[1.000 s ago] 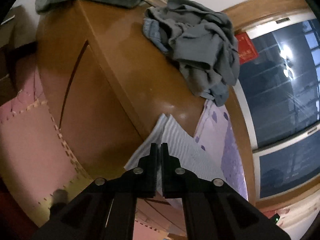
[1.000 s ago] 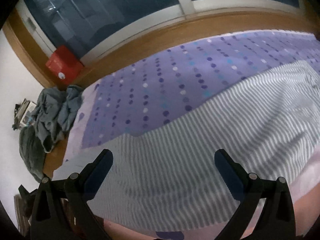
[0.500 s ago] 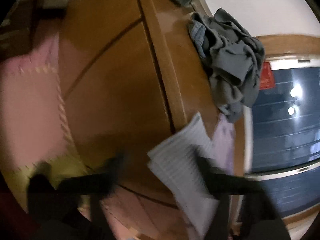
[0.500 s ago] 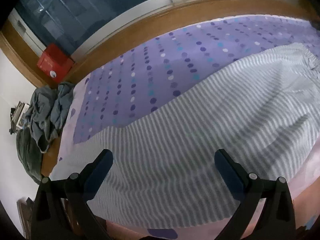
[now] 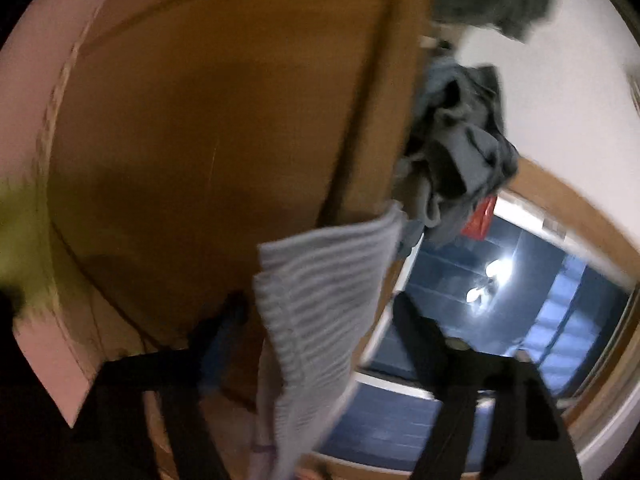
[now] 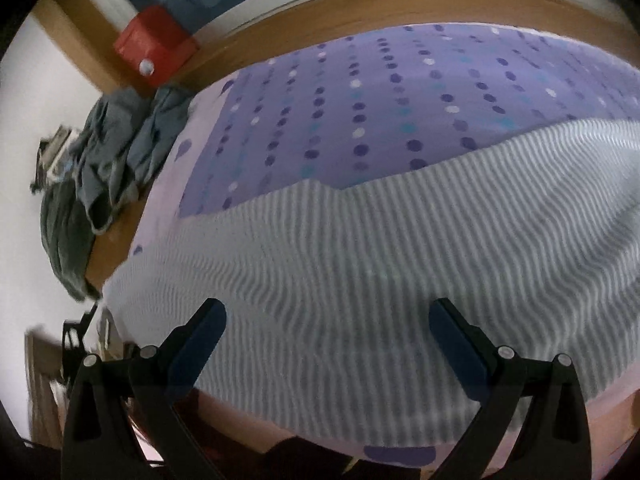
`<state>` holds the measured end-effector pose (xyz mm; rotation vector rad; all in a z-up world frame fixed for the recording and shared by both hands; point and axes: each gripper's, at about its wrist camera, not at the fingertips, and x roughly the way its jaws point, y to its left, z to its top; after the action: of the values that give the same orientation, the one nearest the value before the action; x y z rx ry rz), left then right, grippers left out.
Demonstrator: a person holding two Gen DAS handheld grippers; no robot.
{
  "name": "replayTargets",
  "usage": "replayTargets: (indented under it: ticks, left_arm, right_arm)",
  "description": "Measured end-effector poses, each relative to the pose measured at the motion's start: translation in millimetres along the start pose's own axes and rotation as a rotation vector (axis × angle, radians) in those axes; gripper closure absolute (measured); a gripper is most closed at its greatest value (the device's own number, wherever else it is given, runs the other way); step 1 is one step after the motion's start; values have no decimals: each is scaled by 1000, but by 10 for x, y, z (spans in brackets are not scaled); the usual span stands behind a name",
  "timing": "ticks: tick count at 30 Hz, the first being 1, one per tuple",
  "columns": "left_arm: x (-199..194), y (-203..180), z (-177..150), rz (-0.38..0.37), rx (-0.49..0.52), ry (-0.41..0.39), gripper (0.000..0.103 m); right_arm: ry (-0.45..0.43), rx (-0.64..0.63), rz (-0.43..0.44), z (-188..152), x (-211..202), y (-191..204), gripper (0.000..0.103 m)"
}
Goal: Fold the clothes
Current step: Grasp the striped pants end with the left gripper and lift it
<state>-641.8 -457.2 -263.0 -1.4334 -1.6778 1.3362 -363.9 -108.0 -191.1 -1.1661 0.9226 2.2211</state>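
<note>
1. Left gripper is standing released, its two dark fingers spread wide apart; motion blur is softening both of them.
2. Striped garment is hanging between the left gripper's fingers, with a folded corner rising just ahead of the tips; whether either finger is touching the cloth cannot be told through the blur.
3. Wooden bed frame is filling the area ahead of and to the left of the left gripper, and a pile of grey clothes is lying further ahead and to the right.
4. Window is showing dark beyond the right finger of the left gripper, with a red box at its near corner.
5. Right gripper is also standing released, its blue-padded fingers held well apart and gripping nothing.
6. Striped garment is lying spread flat directly ahead of and beneath the right gripper, extending past both fingertips to either side.
7. Dotted purple sheet is lying under the garment and reaching further ahead of the right gripper.
8. Grey clothes are lying far ahead to the left of the right gripper, beside the red box.
</note>
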Motion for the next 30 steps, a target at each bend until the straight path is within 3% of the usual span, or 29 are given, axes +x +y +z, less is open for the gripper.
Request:
replayTargets:
  ticks: [4,5,6,8,11,13,15,18,23,24,26,28,30]
  left_arm:
    - [103,65,81,-48,-8,17,35]
    - [121,55,92,-74,-7,11,43]
    - [125,25,106,-112,1,4,59]
    - [119,-44,120,-150,32,-9,72]
    - [58,-53,114,-165,59,-10,76]
    - [-10,-32,110,-190,44,-6,90]
    - [-86,-99,91,-140,69,1,90]
    - [-242,-308,51,-105,163,3,97]
    - [-203,-1123,-118,-37,485,34,97]
    - [-170,-1268,-171,-28,540,44,97]
    - [-105,-1556,-276,-9,647,66,97]
    - [-21,-1792,-398,1,742,92,97]
    - [51,-2022,-556,6,849,122,97]
  right_arm:
    - [17,-5,7,0,-8,-23,0]
    - [22,-2,8,0,-1,-32,0]
    - [28,2,8,3,5,-41,0]
    - [32,1,11,-5,6,-33,0]
    - [33,-16,12,-24,-3,1,0]
    - [32,-24,6,-37,-10,24,0]
    - [19,-19,17,-44,-41,37,0]
    - [-6,-3,41,-54,-102,52,0]
    - [-48,22,82,-70,-202,76,0]
    - [-56,27,90,-73,-222,80,2]
    - [-67,-19,118,-82,-274,211,29]
    - [-78,-90,132,-108,-326,415,46]
    - [-91,-106,147,-170,-377,523,54]
